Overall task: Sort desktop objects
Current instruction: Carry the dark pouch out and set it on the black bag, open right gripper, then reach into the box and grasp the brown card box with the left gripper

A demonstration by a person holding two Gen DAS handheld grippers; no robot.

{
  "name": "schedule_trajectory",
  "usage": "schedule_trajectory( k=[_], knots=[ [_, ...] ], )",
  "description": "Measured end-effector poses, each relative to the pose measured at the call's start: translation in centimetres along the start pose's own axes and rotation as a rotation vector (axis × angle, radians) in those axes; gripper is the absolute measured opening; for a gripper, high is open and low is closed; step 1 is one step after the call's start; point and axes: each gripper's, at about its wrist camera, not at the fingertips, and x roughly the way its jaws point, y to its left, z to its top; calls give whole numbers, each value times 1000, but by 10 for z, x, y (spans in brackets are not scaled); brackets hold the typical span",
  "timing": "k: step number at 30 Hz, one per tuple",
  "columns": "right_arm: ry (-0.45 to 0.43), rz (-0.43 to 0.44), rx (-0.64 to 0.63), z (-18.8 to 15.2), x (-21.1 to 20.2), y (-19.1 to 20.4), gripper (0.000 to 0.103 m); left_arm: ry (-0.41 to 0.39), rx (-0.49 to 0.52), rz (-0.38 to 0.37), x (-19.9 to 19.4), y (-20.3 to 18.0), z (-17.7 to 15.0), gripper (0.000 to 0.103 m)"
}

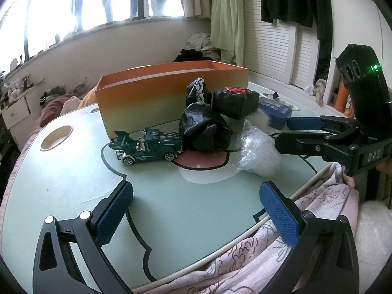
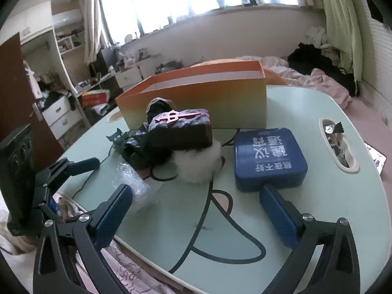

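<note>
Left gripper (image 1: 196, 210): jaws wide apart, empty, above the surface (image 1: 171, 196).
Right gripper (image 2: 196, 210): jaws wide apart, empty, near blue tin (image 2: 269, 158).

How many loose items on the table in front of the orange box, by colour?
Black: 3 – crumpled black bag, lace-trimmed black bundle, black wrapped block with a red piece on top
Blue: 1 – blue tin
Green: 1 – green toy car
White: 1 – white fluffy ball
Clear: 1 – clear plastic wrap
Total: 7
</note>
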Motion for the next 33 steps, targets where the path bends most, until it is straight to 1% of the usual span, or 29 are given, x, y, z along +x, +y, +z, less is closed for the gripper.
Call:
schedule_trajectory(
  k=[5,6,7,8,9,10,11,12,13,14,15,16,17,19,20,21,22,23,25,26,27,28,29,30,31,32,33],
  knots=[
    [-22,6,6,5,-1,-3,103,-2,-2,0,0,1,0,103],
    [-55,24,13,4,-7,-3,103,-4,-3,1,0,1,-1,103],
    [-120,55,21,2,-18,-5,103,-9,-8,5,-1,1,-1,103],
    [-176,69,25,0,-29,-7,103,-12,-11,9,-2,2,-1,103],
    [-231,62,35,-1,-39,-9,103,-15,-14,10,-1,4,-1,103],
    [-250,49,45,-1,-42,-11,103,-22,-17,11,-3,5,-1,102],
    [-247,36,59,-1,-41,-15,103,-30,-19,15,-5,5,-1,99],
    [-219,28,77,-1,-35,-19,103,-47,-18,23,-8,5,-1,83],
    [-180,17,96,0,-28,-23,103,-77,-10,63,-15,4,1,70],
    [-151,6,108,0,-22,-25,103,-93,4,90,-19,3,4,48],
    [-104,-5,111,1,-13,-26,103,-110,23,117,-25,4,11,40],
    [-70,-14,103,2,-8,-25,103,-118,36,129,-30,6,21,40],
    [-61,-39,77,3,-6,-21,103,-123,34,124,-34,11,32,40],
    [-34,-68,19,2,-1,-10,103,-138,-16,98,-45,28,62,39],
    [-23,-78,-7,1,2,-4,103,-127,-45,78,-47,37,77,39],
    [-13,-83,-30,1,4,0,103,-103,-73,52,-46,45,94,39],
    [-6,-83,-45,1,6,3,103,-46,-103,17,-40,57,114,39],
    [-4,-82,-48,0,6,3,103,39,-131,-31,-26,69,133,39],
    [-9,-71,-36,-1,5,0,103,174,-187,-79,2,85,162,39],
    [-12,-66,-27,-1,6,-1,103,266,-210,-73,23,93,176,39],
    [-15,-63,-19,-2,5,-3,103,324,-224,-59,37,97,182,40],
    [-17,-59,-14,-1,4,-4,103,425,-243,-38,59,101,189,41],
    [-18,-57,-13,-1,4,-4,103,516,-253,-28,78,104,190,43],
    [-17,-59,-14,-2,4,-5,103,582,-260,-20,94,105,192,44],
    [-17,-59,-14,-1,4,-5,103,641,-241,-9,114,105,192,45],
    [-18,-58,-13,-1,4,-5,103,659,-228,9,121,106,188,45],
    [-19,-55,-11,-1,4,-6,103,673,-213,60,129,107,187,46]
  ],
)
